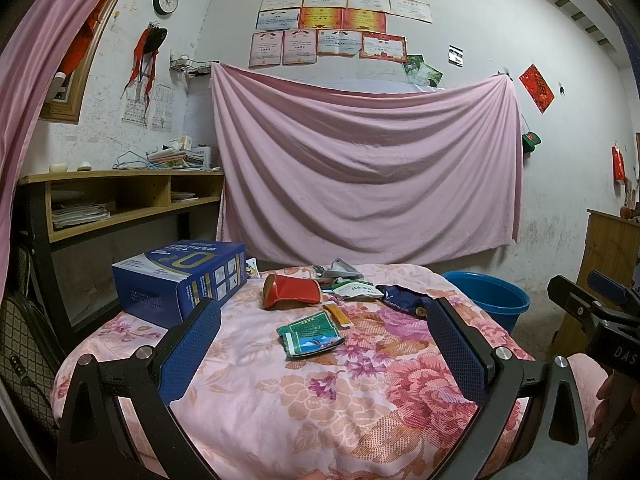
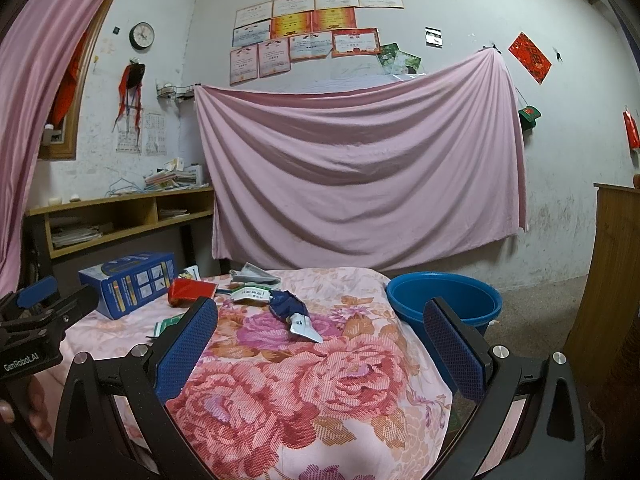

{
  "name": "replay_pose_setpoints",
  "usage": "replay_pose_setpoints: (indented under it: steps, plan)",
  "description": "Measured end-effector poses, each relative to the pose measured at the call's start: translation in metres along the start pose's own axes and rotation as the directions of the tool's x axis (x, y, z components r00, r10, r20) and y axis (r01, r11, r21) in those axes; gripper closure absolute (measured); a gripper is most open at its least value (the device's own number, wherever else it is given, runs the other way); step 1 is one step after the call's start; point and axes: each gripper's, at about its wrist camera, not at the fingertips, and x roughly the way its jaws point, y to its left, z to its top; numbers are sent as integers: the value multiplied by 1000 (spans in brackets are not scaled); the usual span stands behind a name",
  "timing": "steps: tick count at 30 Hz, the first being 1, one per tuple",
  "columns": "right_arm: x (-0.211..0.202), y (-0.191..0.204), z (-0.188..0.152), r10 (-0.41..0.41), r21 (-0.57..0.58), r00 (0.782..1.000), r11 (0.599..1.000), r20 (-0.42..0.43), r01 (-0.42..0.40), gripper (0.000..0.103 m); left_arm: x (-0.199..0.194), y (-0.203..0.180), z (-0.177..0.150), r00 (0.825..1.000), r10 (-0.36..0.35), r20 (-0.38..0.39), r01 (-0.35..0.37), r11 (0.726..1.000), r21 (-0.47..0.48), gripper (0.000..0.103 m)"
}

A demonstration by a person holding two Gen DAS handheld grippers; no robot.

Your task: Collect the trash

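While both tools hang over the near edge of the flowered cloth (image 1: 256,380) that covers the tabletop, neither has hold of anything. The left gripper (image 1: 320,344) stands wide open, its blue pads apart above bare cloth, and the green packet (image 1: 310,334) lies just beyond the gap between them. The right gripper (image 2: 320,344) is spread just as wide, also empty, with the dark blue wrapper (image 2: 294,312) lying a little farther out, its silver end pointing near and right.

The trash sits toward the far side of the cloth. In the left wrist view a crushed red can (image 1: 291,291) lies on its side near the middle, with a small orange sachet (image 1: 338,315) between it and the green packet. To the right of the can a white and green sachet (image 1: 356,291) touches the dark blue wrapper, and a grey crumpled wrapper (image 1: 334,269) lies behind them at the far edge. A blue box (image 1: 180,280) stands at the far left corner.

A blue bucket (image 2: 444,300) stands on the floor just beside the right edge of the tabletop, and as far as its inside shows, it holds nothing. Behind everything a pink sheet (image 1: 368,168) hangs on the wall.
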Motion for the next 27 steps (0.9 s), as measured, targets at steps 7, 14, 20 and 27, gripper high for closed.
replay_pose_setpoints:
  steps: [7, 14, 20, 27]
  plan:
    - [0, -1, 0, 2, 1, 1000, 1000, 0, -2, 0, 0, 0, 0, 1000, 0, -1, 0, 1000, 1, 2]
    - [2, 0, -3, 0, 3, 1000, 1000, -3, 0, 0, 0, 0, 0, 1000, 0, -2, 0, 1000, 1, 2]
    - [2, 0, -3, -1, 4, 1000, 1000, -2, 1, 0, 1, 0, 0, 1000, 0, -3, 0, 1000, 2, 2]
    - [2, -1, -3, 0, 5, 1000, 1000, -3, 0, 0, 0, 0, 0, 1000, 0, -3, 0, 1000, 2, 2]
